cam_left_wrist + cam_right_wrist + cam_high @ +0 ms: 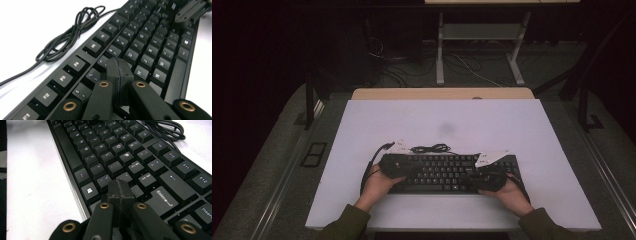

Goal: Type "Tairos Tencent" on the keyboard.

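A black keyboard (447, 172) lies on the white board near its front edge. Its black cable (430, 148) sits coiled just behind it. My left gripper (408, 172) is over the keyboard's left half, jaws shut together with nothing between them. In the left gripper view its tips (117, 68) hover low above the number and letter keys (140, 42), with the coiled cable (72, 32) to the left. My right gripper (471, 178) is over the right half, also shut and empty. In the right gripper view its tips (120, 190) stand just above the keys (120, 150) beside the Enter key.
The white board (442, 117) has bare room behind and beside the keyboard, with a faint grey smudge (446, 129). A wooden desk edge (442, 93) lies behind it. On the dark floor beyond are a white table frame (482, 45) and loose cables.
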Available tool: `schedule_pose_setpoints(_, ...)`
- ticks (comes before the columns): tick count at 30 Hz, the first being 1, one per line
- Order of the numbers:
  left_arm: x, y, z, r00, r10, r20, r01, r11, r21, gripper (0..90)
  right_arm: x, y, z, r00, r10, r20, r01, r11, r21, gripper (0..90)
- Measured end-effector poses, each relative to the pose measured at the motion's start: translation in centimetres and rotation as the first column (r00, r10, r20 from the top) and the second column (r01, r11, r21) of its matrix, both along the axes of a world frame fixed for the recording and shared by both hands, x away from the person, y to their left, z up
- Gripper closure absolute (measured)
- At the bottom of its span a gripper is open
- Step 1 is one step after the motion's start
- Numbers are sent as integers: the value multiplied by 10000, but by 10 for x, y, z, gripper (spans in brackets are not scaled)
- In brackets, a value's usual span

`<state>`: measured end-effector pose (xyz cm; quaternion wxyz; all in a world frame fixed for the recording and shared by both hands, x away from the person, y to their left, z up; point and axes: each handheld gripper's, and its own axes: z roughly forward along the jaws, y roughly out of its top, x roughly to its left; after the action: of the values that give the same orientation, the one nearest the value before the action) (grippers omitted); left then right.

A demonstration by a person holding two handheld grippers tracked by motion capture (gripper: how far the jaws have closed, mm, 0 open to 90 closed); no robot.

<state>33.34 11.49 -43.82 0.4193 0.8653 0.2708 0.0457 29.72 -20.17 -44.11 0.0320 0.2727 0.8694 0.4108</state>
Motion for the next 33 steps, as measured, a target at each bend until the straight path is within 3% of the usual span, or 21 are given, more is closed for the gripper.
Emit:
schedule_pose_setpoints(7,0,0,2,10000,-49,79,48,9999,88,891,0,0,0,10000,-7,9,7,10000,-7,894)
schedule_pose_setpoints(16,-2,3,7,9999,35,140,-33,9999,-152,889,0,0,0,10000,3,2,-3,10000,5,894)
schedule_pose_setpoints(23,-7,10,11,9998,184,79,-181,9990,-400,700,0,0,0,10000,-1,11,1,10000,8,894)
schedule_pose_setpoints(33,-16,21,14,9994,146,323,-127,9982,-583,422,0,0,0,10000,0,12,0,10000,-5,894)
